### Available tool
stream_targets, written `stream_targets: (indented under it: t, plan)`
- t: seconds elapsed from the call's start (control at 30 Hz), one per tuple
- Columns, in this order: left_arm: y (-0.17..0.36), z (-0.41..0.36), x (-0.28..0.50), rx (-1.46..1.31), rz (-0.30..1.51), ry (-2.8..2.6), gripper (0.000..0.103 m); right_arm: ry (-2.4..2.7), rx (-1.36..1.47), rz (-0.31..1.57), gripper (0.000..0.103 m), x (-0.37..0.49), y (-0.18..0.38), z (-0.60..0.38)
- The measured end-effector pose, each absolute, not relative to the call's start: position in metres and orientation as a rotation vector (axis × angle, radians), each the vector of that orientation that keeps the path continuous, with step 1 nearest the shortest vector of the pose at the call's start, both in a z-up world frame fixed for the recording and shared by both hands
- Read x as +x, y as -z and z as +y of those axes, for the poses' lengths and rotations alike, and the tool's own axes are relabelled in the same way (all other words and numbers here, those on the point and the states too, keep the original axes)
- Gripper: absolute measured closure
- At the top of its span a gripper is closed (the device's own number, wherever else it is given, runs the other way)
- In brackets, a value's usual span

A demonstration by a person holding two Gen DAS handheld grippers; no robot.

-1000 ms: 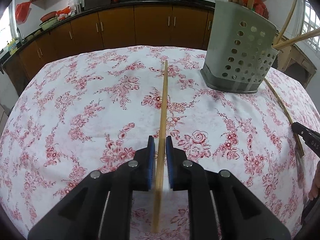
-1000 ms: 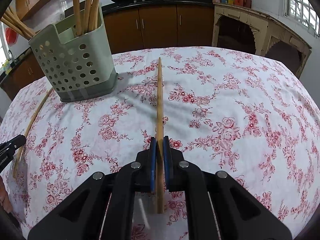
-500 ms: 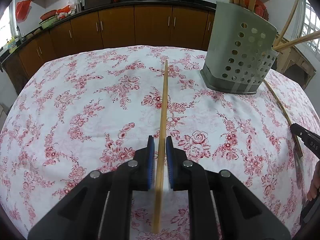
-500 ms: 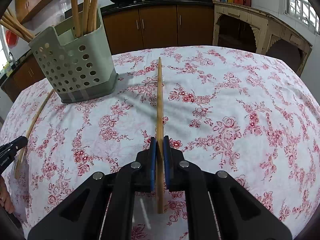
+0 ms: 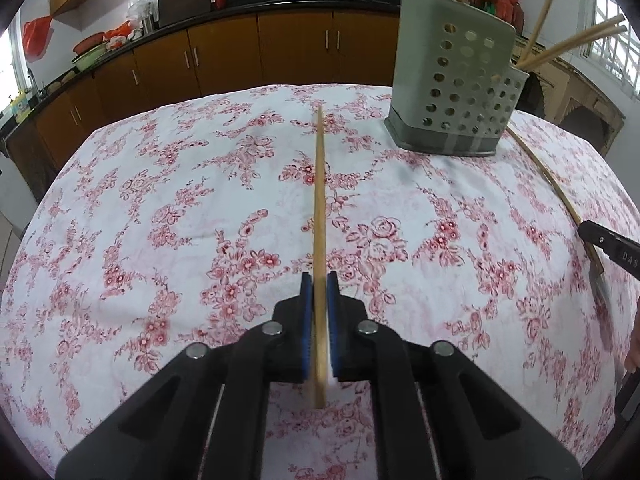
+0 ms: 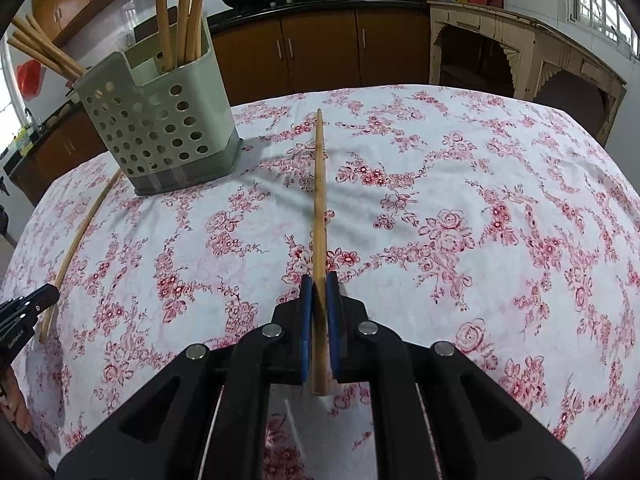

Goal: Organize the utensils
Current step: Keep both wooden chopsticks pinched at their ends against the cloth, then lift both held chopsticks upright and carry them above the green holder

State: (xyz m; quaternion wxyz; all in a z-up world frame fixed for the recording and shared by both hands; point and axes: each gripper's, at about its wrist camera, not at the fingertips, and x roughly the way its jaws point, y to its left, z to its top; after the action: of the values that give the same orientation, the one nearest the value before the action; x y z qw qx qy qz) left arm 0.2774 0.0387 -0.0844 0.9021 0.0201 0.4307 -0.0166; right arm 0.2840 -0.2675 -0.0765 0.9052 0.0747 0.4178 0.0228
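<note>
Chopsticks are already standing in the holder; two more are waiting, each near it over the tablecloth, the left gripper pinching one chopstick, the right gripper pinching the other chopstick.

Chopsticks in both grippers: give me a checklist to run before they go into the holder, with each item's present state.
1. Left gripper shut on its wooden chopstick: ok; its jaws have just been closing onto the stick.
2. Right gripper shut on its own wooden chopstick: ok.
3. Grey-green perforated plastic utensil holder upright on the floral tablecloth: ok.
4. Room left in the holder: cannot tell; several chopsticks already stand in it.
5. Chopstick tips lifted off the cloth: cannot tell.
6. Both chopsticks in line with their grippers: ok.
</note>
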Motion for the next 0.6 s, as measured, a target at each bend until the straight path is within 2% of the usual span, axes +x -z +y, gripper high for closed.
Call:
stream_targets:
  t: [0.3,0.6]
  plan:
    - [0.063,0.048,0.256,0.048,0.872,0.056,0.095,-0.037,0.18,0.758,0.095,0.253,0.044,-0.287]
    - [0.0,0.051,0.237,0.062,0.724,0.083,0.095,-0.023,0.17,0.585,0.095,0.237,-0.016,-0.304]
